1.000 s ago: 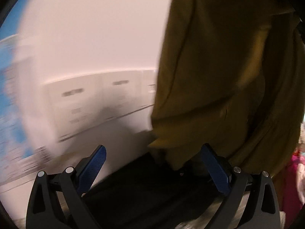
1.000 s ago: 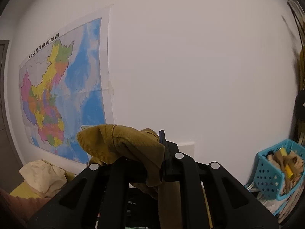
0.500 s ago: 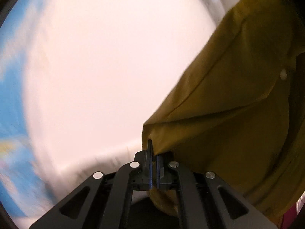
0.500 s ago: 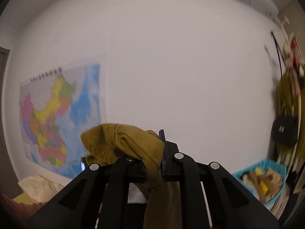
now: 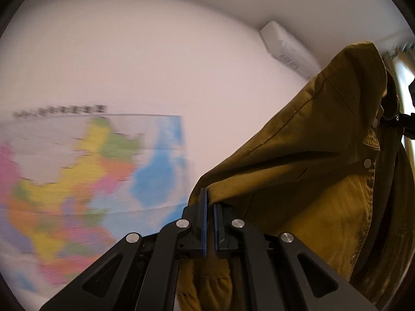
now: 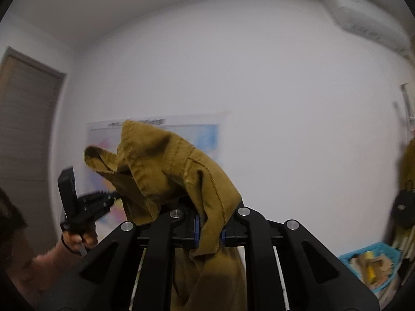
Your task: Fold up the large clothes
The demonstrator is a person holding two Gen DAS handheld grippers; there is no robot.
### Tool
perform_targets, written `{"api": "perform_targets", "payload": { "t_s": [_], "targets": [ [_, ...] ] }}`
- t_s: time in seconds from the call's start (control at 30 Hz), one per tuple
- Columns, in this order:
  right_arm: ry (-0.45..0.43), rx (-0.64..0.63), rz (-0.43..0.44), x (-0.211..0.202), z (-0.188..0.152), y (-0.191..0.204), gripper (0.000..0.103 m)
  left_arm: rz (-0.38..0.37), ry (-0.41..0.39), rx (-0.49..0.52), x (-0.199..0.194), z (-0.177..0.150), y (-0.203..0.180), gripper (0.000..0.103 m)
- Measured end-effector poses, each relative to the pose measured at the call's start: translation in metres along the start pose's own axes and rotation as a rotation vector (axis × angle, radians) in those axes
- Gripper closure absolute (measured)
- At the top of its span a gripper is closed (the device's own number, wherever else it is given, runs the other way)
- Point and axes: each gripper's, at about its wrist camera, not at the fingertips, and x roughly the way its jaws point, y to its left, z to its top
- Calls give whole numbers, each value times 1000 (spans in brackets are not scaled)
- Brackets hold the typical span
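Up close in the left wrist view: left gripper (image 5: 209, 208) clenched on an edge of the mustard shirt (image 5: 311, 176), blue pads pinching a thin fold, jaws nearly together. Cloth a matte cotton twill with stitched seams and pale snap buttons, sweeping up and to the right, filling the right half and blocking whatever lay behind. Far left, a blurred, brightly coloured wall map (image 5: 90, 171) on a white wall. Upper right, a white air conditioner (image 5: 288, 49) mounted near the ceiling. At the far right edge, a sliver of black hardware meeting the cloth, too cropped to identify.

Over in the right wrist view: right gripper (image 6: 209, 229) grasping a thick bunch of the same shirt, fabric heaped above the jaws in rumpled folds and hanging down between the black linkage arms, hiding much of the map. To the left, the left gripper seen from outside, held in the person's left hand (image 6: 77, 238), cloth stretched between the two tools. Seen only here: a brown door (image 6: 26, 129) at far left, a blue plastic basket (image 6: 373, 264) of oddments at lower right, and a dark bag (image 6: 403, 210) hanging at the right edge.
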Motion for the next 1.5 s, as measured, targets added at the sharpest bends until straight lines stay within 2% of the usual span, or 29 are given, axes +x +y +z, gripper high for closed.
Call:
{"api": "perform_targets", "payload": {
  "t_s": [0.13, 0.23, 0.37, 0.43, 0.47, 0.6, 0.63, 0.7, 0.77, 0.83, 0.9, 0.97, 1.07, 1.13, 1.2, 1.27, 1.3, 1.37, 1.4, 1.43, 1.47, 1.5],
  "targets": [
    [15, 45, 161, 3, -12, 21, 92, 101, 30, 63, -68, -2, 13, 100],
    [28, 60, 240, 26, -27, 29, 92, 172, 92, 78, -79, -19, 24, 100],
    [169, 171, 302, 120, -74, 13, 92, 260, 248, 73, -81, -63, 42, 100],
    [280, 221, 322, 183, -118, 8, 92, 309, 360, 47, -49, -100, 60, 100],
    [330, 245, 330, 209, -139, 5, 92, 332, 442, 39, -25, -129, 75, 100],
    [581, 375, 330, 320, -254, -2, 92, 387, 640, -13, 31, -231, 112, 100],
    [619, 385, 316, 336, -276, -2, 92, 389, 694, -54, 48, -263, 123, 100],
    [751, 400, 298, 376, -335, 3, 92, 406, 793, -108, 74, -322, 141, 100],
    [840, 439, 285, 396, -380, 1, 92, 412, 864, -127, 98, -366, 152, 101],
    [891, 461, 259, 415, -416, -4, 93, 431, 892, -119, 111, -385, 161, 101],
    [909, 471, 245, 430, -429, -7, 93, 425, 910, -151, 121, -397, 174, 101],
    [903, 475, 253, 446, -432, -9, 93, 421, 917, -165, 127, -400, 183, 101],
    [842, 477, 274, 450, -424, -7, 94, 439, 906, -168, 130, -394, 199, 101],
    [806, 480, 282, 463, -417, -8, 94, 455, 886, -182, 120, -391, 195, 101],
    [816, 463, 275, 475, -424, -5, 94, 473, 889, -175, 113, -399, 195, 101],
    [887, 435, 235, 484, -445, 2, 94, 494, 949, -161, 115, -416, 196, 100],
    [929, 420, 216, 490, -458, 6, 91, 495, 979, -159, 119, -422, 198, 100],
    [974, 423, 158, 492, -473, 6, 49, 491, 1025, -151, 128, -430, 198, 94],
    [989, 438, 126, 491, -476, 4, 45, 494, 1038, -134, 129, -431, 198, 92],
    [974, 442, 119, 486, -471, 2, 42, 502, 1039, -127, 129, -430, 199, 84],
    [960, 432, 113, 482, -466, 1, 34, 504, 1038, -124, 128, -429, 201, 75],
    [949, 398, 87, 473, -456, 0, 29, 498, 1043, -124, 127, -428, 203, 72]
  ]
}}
